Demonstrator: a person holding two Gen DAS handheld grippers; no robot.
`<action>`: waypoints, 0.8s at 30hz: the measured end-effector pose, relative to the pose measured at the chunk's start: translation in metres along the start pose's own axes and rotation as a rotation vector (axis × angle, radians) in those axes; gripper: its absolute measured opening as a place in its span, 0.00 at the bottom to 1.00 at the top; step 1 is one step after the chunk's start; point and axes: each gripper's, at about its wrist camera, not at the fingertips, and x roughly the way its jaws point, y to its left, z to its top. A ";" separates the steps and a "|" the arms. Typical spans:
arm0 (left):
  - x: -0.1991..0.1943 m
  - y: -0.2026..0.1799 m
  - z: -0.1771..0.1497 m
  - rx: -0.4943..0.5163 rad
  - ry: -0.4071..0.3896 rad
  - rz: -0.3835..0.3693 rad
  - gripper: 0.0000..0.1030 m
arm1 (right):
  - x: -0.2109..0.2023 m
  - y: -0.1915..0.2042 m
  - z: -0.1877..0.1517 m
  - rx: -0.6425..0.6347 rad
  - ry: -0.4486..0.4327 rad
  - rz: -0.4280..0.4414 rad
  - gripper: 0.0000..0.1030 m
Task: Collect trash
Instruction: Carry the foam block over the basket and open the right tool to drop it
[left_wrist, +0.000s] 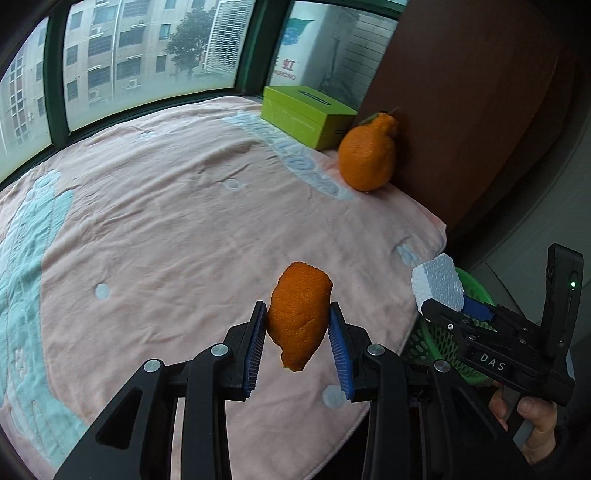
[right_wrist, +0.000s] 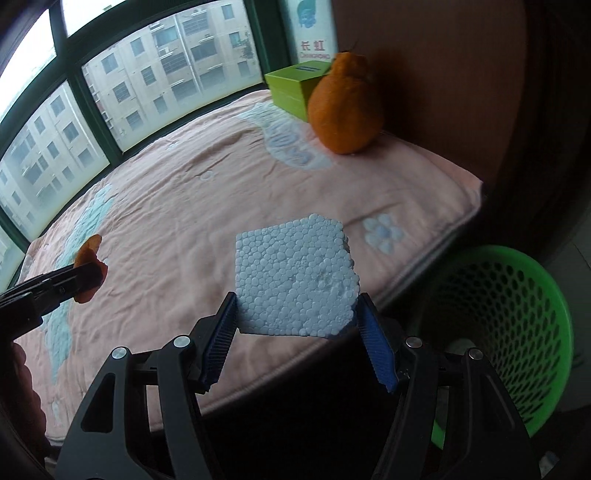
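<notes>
My left gripper (left_wrist: 297, 314) is shut on a piece of orange peel (left_wrist: 299, 314), held above the pink blanket (left_wrist: 166, 221). In the right wrist view that same peel (right_wrist: 88, 251) and the left gripper (right_wrist: 86, 271) show at the far left. My right gripper (right_wrist: 295, 308) is shut on a white foam block (right_wrist: 295, 280), lifted over the blanket's near edge. The foam block (left_wrist: 437, 282) and the right gripper (left_wrist: 448, 314) also appear at the right of the left wrist view, over the green mesh basket (left_wrist: 476, 291). That basket (right_wrist: 517, 332) stands on the floor right of the bed.
A whole orange fruit (left_wrist: 367, 157) sits at the blanket's far right corner beside a green box (left_wrist: 306, 114), against a brown panel (left_wrist: 461, 110). A window with dark green frames (left_wrist: 55, 74) runs along the far side. A hand (left_wrist: 532, 417) holds the right gripper's handle.
</notes>
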 end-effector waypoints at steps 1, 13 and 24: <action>0.002 -0.009 0.000 0.015 0.003 -0.008 0.32 | -0.004 -0.010 -0.004 0.013 -0.002 -0.013 0.62; 0.032 -0.102 0.003 0.138 0.056 -0.117 0.32 | -0.044 -0.119 -0.043 0.155 -0.007 -0.163 0.62; 0.059 -0.157 -0.002 0.224 0.122 -0.169 0.32 | -0.059 -0.175 -0.059 0.254 -0.008 -0.218 0.67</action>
